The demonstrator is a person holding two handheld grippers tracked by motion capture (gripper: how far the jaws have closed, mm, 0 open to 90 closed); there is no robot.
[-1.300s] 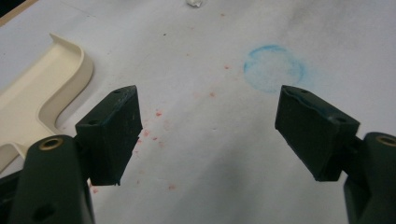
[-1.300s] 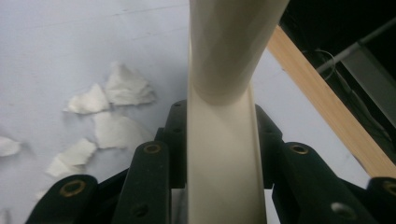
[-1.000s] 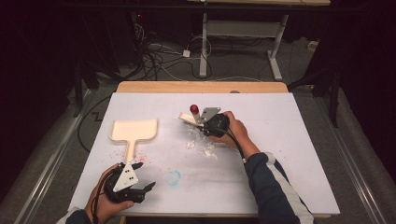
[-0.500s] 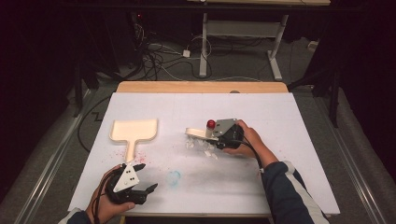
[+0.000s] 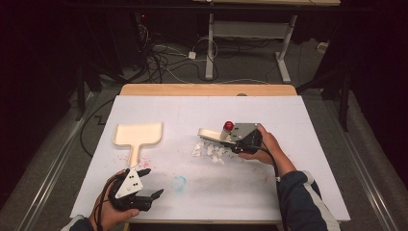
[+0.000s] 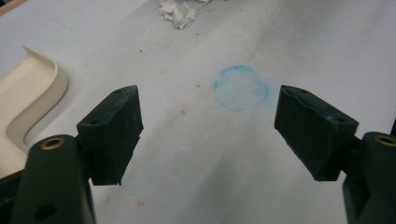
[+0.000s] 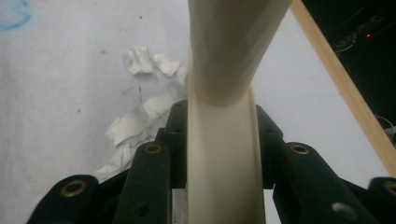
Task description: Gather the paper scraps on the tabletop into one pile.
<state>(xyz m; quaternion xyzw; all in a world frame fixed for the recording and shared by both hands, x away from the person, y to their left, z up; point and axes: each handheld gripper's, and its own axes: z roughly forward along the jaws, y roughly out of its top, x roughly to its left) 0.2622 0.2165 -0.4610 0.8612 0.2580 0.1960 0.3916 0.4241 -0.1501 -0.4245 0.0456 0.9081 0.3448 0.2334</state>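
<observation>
A cream dustpan (image 5: 138, 134) lies flat at the table's left, handle toward me; its curved rim (image 6: 23, 107) shows in the left gripper view. My right gripper (image 5: 230, 141) is shut on the handle of a cream hand tool (image 5: 211, 134), which points left, low over a small heap of white paper scraps (image 5: 210, 151). In the right gripper view the handle (image 7: 224, 154) is clamped between the jaws of my right gripper (image 7: 222, 140), with the scraps (image 7: 140, 112) just left of it. My left gripper (image 5: 151, 182) stands open and empty near the front left edge, its jaws (image 6: 208, 121) wide apart.
A faint blue ring stain (image 5: 179, 183) marks the white table cover (image 5: 298, 183) just right of the left gripper. Red specks dot the cover near the dustpan handle. A wooden strip (image 5: 207, 90) runs along the far edge, with cables and a metal stand on the floor beyond.
My right gripper has carried the cream tool to the right and slightly nearer, across the paper scraps. The left gripper has barely moved.
</observation>
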